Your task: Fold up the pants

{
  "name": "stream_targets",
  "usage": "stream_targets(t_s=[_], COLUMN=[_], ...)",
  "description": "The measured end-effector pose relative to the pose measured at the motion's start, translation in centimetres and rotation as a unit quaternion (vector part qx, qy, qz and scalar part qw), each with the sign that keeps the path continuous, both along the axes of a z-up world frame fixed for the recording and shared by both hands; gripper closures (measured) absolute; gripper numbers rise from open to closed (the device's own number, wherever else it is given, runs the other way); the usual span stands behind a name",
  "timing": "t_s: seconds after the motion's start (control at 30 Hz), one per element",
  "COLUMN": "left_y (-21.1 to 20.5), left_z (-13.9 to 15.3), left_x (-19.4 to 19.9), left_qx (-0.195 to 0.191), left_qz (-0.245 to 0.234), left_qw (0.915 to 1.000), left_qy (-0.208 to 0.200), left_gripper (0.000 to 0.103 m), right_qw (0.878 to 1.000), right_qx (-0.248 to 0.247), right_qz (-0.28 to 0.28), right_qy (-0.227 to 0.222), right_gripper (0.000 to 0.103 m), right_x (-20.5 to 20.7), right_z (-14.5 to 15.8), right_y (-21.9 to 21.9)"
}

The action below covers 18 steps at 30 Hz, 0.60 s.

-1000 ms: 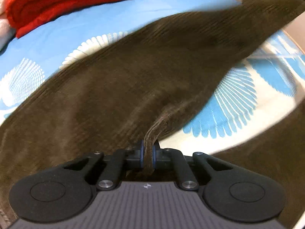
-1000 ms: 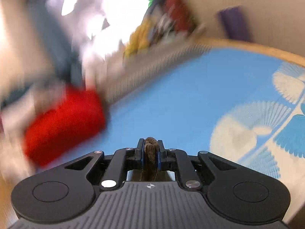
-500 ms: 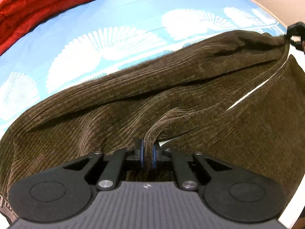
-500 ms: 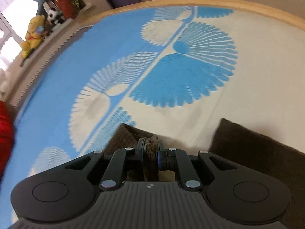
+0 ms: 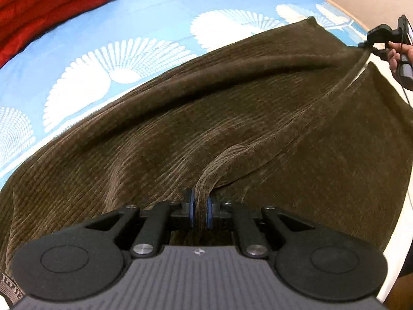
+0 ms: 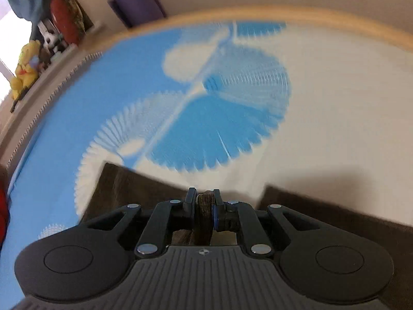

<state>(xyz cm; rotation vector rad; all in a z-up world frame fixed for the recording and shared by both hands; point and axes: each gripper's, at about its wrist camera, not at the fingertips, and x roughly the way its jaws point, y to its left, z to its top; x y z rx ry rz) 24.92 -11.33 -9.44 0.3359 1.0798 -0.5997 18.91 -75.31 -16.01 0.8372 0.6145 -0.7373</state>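
Dark brown corduroy pants (image 5: 206, 118) lie spread over a blue and white patterned bedsheet (image 5: 144, 25). My left gripper (image 5: 200, 208) is shut on a pinched fold of the pants at the near end. My right gripper (image 6: 204, 204) is shut on the pants' edge at the other end; it also shows in the left wrist view (image 5: 379, 36) at the far right, pulling the cloth taut. In the right wrist view two dark corners of the pants (image 6: 124, 188) lie on the sheet below the gripper.
A folded red blanket (image 5: 46, 7) lies at the top left of the bed. The bed's wooden edge (image 6: 258, 15) curves beyond the sheet. A purple cushion (image 6: 136, 2), a yellow plush toy (image 6: 24, 69) and other items sit along the wall.
The pants have come down from the air and now lie spread on the sheet. Both grippers have kept their hold. The right gripper has swung down towards the bed.
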Motion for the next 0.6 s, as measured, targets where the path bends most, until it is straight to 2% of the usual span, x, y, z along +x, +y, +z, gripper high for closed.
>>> stream_targets(t_s=[0.07, 0.13, 0.17, 0.2, 0.27, 0.3, 0.37, 0.4, 0.43, 0.47, 0.53, 0.57, 0.6], left_y=[0.5, 1.7, 2.7, 3.6, 6.7, 8.8, 14.1, 16.6, 18.8, 21.0, 24.9, 26.6, 27.8], left_z=[0.4, 1.3, 1.8, 2.5, 4.1, 4.6, 5.4, 5.5, 5.5, 5.4, 4.5, 3.9, 3.3], left_x=[0.1, 0.2, 0.8, 0.9, 1.7, 2.3, 3.5, 3.9, 4.1, 4.2, 4.3, 4.3, 4.2], left_qx=[-0.025, -0.063, -0.082, -0.101, -0.121, -0.127, -0.129, -0.114, -0.097, -0.081, -0.052, -0.039, -0.033], left_qz=[0.002, 0.004, 0.005, 0.011, 0.056, 0.095, 0.202, 0.258, 0.304, 0.347, 0.422, 0.456, 0.479], left_qw=[0.9996, 0.9974, 0.9959, 0.9943, 0.9911, 0.9872, 0.9705, 0.9585, 0.9460, 0.9325, 0.9041, 0.8886, 0.8770], left_qy=[0.016, 0.033, 0.036, 0.032, 0.004, -0.003, -0.027, -0.044, -0.055, -0.060, -0.044, -0.033, -0.024], left_gripper=[0.086, 0.072, 0.058, 0.050, 0.049, 0.049, 0.049, 0.047, 0.047, 0.047, 0.041, 0.036, 0.035], right_qw=[0.999, 0.998, 0.998, 0.998, 0.989, 0.983, 0.981, 0.983, 0.985, 0.985, 0.980, 0.977, 0.972], right_qx=[-0.042, -0.059, -0.052, -0.048, -0.096, -0.135, -0.170, -0.173, -0.168, -0.158, -0.120, -0.097, -0.071], right_qz=[0.024, 0.020, 0.007, -0.005, -0.030, -0.044, -0.034, -0.006, 0.033, 0.073, 0.156, 0.189, 0.219], right_qy=[-0.017, 0.014, 0.027, 0.049, 0.109, 0.118, 0.085, 0.062, 0.036, 0.013, -0.028, -0.036, -0.037], right_gripper=[0.091, 0.091, 0.090, 0.088, 0.080, 0.079, 0.071, 0.067, 0.058, 0.050, 0.045, 0.044, 0.044], right_x=[0.4, 0.9, 1.1, 1.3, 1.9, 2.0, 2.4, 3.1, 4.0, 4.9, 7.2, 8.4, 9.9], right_z=[1.0, 1.2, 0.8, 0.6, 1.0, 1.8, 3.6, 4.5, 5.4, 5.9, 6.5, 6.3, 5.8], right_y=[0.6, 0.7, 0.5, 0.7, 1.7, 2.7, 4.5, 5.9, 7.3, 8.9, 12.9, 14.6, 16.7])
